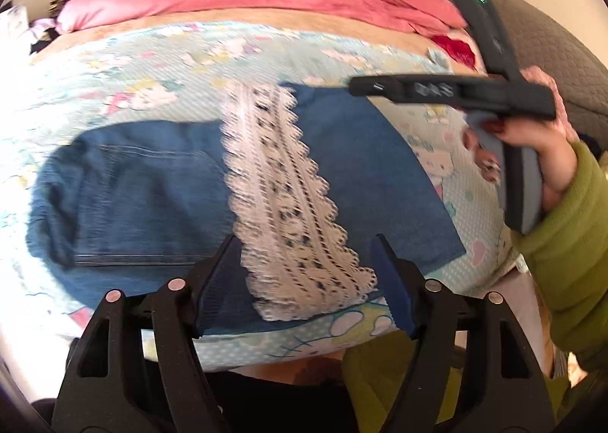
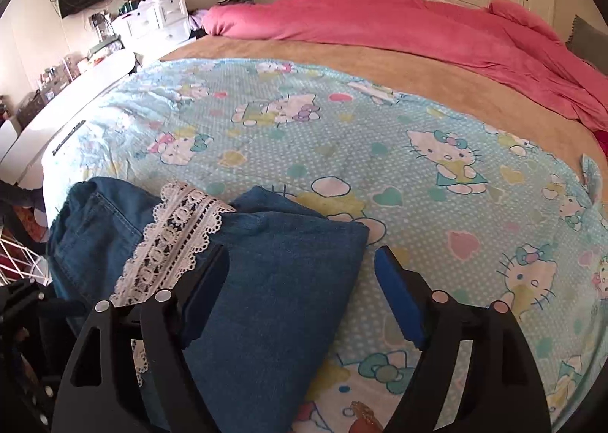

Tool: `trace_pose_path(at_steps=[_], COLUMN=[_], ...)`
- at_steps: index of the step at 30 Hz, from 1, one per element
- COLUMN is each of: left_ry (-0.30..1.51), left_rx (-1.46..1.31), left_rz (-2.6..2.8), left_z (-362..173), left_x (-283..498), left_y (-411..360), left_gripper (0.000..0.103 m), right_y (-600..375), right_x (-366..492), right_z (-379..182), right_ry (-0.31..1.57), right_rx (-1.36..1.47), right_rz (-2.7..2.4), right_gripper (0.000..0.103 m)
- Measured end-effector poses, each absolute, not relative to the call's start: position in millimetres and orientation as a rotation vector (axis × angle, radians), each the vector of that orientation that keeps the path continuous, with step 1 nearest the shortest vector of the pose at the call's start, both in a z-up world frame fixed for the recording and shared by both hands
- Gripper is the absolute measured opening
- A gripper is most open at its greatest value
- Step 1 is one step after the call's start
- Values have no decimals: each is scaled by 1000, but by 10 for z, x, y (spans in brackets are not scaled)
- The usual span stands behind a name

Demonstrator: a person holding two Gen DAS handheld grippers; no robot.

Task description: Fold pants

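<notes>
Angling down over the folded pants [image 1: 152,186], both hand-held grippers, left [image 1: 306,288] and right [image 2: 300,296], seem spread, gripping nothing.

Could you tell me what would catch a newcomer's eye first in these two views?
Probably the folded blue jeans with their white lace band, lying near the front edge of the cartoon-cat sheet. Behind them, a bright pink duvet is heaped across the far side of the bed.
</notes>
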State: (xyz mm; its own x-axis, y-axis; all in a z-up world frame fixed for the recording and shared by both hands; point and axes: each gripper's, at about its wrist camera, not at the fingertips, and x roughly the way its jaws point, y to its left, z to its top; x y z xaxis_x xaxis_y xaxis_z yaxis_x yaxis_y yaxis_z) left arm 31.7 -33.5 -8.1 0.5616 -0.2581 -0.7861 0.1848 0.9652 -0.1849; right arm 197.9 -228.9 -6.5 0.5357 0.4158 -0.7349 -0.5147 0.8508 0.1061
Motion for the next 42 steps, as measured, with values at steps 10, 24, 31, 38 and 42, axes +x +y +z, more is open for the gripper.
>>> trace_pose_path(at_steps=[10,24,31,38,42], left_ry=[861,830,852,884,895], left_rx=[-77,-130,-205,-289,-340], left_rz=[-137,-18,26,48,64], left_z=[275,393,269,58,-30], left_x=[154,-26,-29,-3,-13], left_y=[-77,322,614,855,1002], left_gripper=[88,93,93,93,93], right_y=[-2320,-1674,-1204,-775,-573], right_x=[1777,1643,1654,1723,1798], right_z=[330,718,677,516,413], right_ry=[738,666,694,774,816], right_rx=[-93,-173,-223,-267,-288], right_rz=[582,718,807,888,909], right_gripper=[96,96,96,96,96])
